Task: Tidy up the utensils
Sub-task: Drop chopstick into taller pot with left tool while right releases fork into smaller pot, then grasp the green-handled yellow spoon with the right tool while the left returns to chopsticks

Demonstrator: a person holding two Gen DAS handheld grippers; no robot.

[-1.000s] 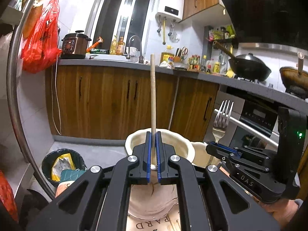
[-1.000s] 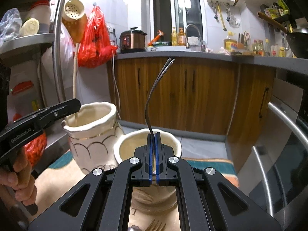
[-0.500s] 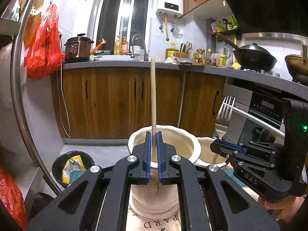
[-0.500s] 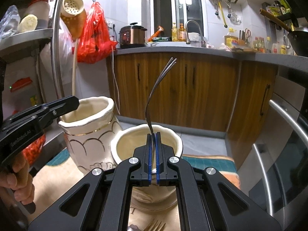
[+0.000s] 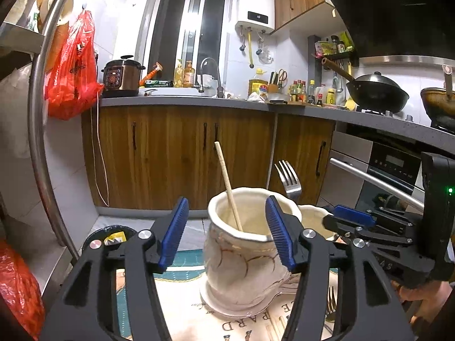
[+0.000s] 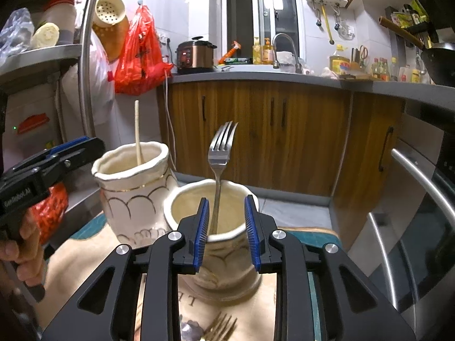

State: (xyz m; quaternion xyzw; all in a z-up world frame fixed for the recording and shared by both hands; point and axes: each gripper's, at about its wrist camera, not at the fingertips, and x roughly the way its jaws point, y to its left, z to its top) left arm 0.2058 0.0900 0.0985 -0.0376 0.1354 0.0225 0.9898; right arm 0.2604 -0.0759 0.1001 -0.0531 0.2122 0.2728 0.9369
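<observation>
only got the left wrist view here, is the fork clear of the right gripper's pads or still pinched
Observer: Clear. The right gripper has just been opening; the fork stands between its pads untouched, leaning in the shorter jar.
Operator: anything else down by that jar
Observer: Another fork lies on the mat in front of it.
Operator: what's on the shelf far left
Observer: A red-lidded container sits there.

"genrobot.ai" on left tongs (image 6: 74, 149) body.
</observation>
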